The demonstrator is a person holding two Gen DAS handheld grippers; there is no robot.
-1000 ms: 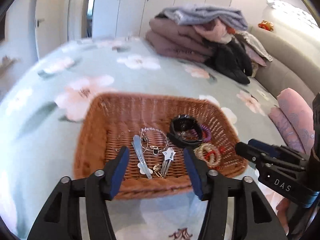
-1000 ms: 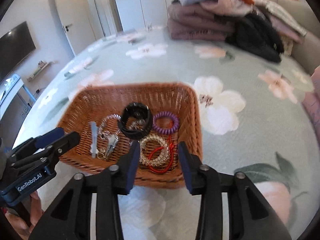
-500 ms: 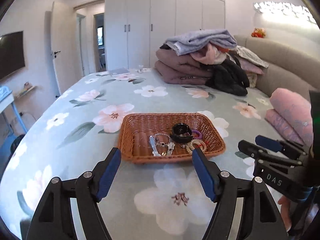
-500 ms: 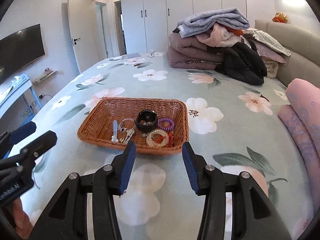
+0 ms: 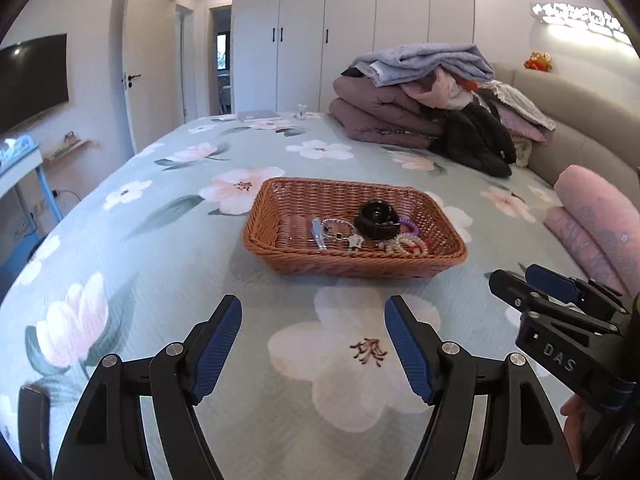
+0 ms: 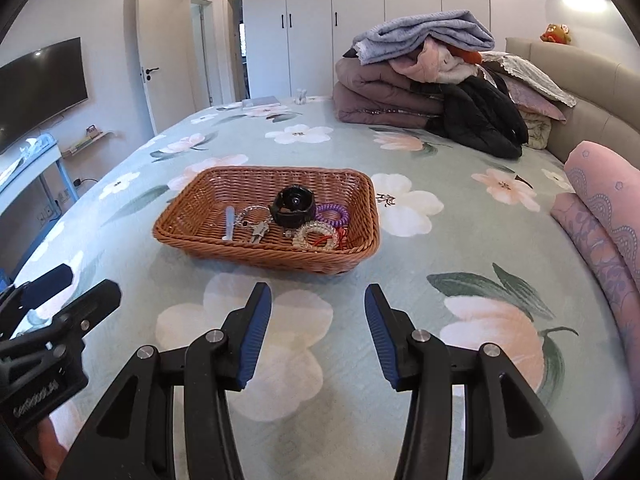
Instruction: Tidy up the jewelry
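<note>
Wicker basket [image 5: 352,256] sits mid-bed on the floral bedspread [image 5: 160,264], bare cover on all sides. In it: black watch [image 6: 293,205], purple coil hair tie [image 6: 332,213], bead bracelets [image 6: 315,235], clips. Left gripper [image 5: 313,342] jaws wide open, empty; right gripper [image 6: 318,326] jaws apart, empty, both short of the basket's near rim. Only the right view shows the coil whole.

Flowered bed [image 5: 168,264] bears wicker basket [image 5: 360,264], folded bedding [image 5: 400,116] (perhaps clothes too).
</note>
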